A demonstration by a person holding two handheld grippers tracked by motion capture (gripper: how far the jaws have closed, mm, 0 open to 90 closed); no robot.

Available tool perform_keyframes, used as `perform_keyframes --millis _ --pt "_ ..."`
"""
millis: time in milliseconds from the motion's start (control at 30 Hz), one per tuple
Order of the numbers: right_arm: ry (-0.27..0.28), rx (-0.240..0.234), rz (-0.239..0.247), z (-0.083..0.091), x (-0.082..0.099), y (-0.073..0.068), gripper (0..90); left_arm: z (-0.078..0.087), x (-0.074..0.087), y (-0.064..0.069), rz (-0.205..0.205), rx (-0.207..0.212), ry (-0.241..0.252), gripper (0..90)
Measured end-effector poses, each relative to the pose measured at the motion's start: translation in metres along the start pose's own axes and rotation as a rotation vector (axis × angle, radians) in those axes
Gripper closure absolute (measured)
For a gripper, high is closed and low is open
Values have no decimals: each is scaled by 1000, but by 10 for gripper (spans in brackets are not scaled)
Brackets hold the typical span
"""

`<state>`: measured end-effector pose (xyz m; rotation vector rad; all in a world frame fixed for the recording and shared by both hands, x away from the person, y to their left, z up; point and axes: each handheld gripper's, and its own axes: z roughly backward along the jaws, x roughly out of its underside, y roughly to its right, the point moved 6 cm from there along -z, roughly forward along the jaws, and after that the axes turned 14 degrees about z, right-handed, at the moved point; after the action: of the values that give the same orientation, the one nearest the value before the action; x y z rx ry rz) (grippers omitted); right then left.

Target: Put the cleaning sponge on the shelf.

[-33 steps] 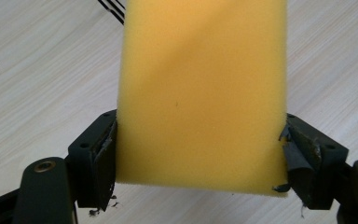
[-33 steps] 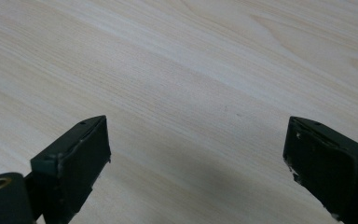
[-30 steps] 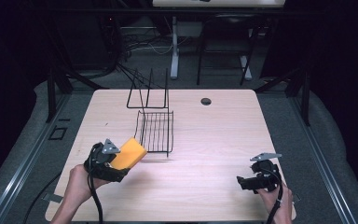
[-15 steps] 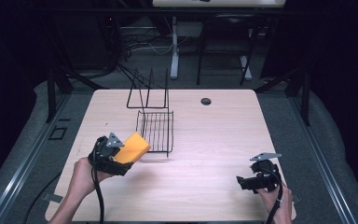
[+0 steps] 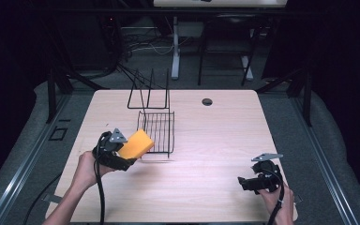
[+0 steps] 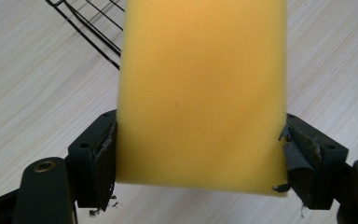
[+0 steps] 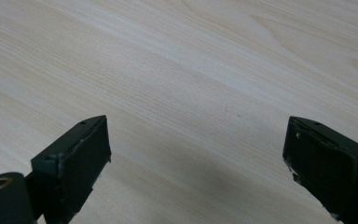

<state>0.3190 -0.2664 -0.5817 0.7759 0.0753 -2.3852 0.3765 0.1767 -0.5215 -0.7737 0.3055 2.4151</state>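
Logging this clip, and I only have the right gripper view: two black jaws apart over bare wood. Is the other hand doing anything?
Observer: Yes, the left gripper is shut on a yellow sponge, both pads pressing its sides.
Operator: Is the sponge near anything?
Observer: It hangs at the left edge of a black wire rack, above the table.
Operator: And my gripper?
Observer: The right gripper sits open near the table's front right corner, far from the rack.

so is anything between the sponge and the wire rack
Nothing visible. The sponge, clamped in the left gripper, sits at the near left edge of the wire rack, over bare table.
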Motion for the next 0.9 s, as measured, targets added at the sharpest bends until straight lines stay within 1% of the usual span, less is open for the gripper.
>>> perform_keyframes --millis 33,100,133,167,233,267,300,367,467,500,567,667,800,833,900 --pt "3 2 -3 0 0 0 71 -2 -2 -2 -18 9 4 227" --pt "4 1 -3 0 0 1 71 -4 -4 -3 -17 13 2 227" --pt "6 3 -7 0 0 1 72 -6 -7 -5 -32 21 9 227" --pt "4 0 -4 0 0 1 72 -7 -8 -6 -28 31 9 228" --pt "4 0 -2 0 0 1 72 -8 -9 -7 -30 26 8 228" --pt "4 0 -3 1 0 1 72 -9 -11 -8 -46 33 12 228" --pt "4 0 -3 1 0 1 72 -9 -11 -8 -46 33 12 228" --pt "6 2 -5 0 0 1 72 -11 -13 -10 -67 27 11 228" --pt "0 1 -4 0 0 0 72 -16 -14 -11 -86 35 2 229" --pt "0 1 -4 0 0 0 72 -16 -14 -11 -86 35 2 228" --pt "-2 -3 1 0 0 0 72 -19 -15 -11 -99 34 -1 229" --pt "-2 -2 3 -1 0 0 72 -22 -17 -11 -132 34 -8 229" --pt "0 0 1 -1 0 0 73 -23 -20 -11 -151 50 -9 230" --pt "-1 -2 2 -1 0 0 73 -24 -22 -11 -162 50 -8 230" --pt "-1 -3 2 -1 0 0 73 -23 -25 -11 -168 52 -8 230"
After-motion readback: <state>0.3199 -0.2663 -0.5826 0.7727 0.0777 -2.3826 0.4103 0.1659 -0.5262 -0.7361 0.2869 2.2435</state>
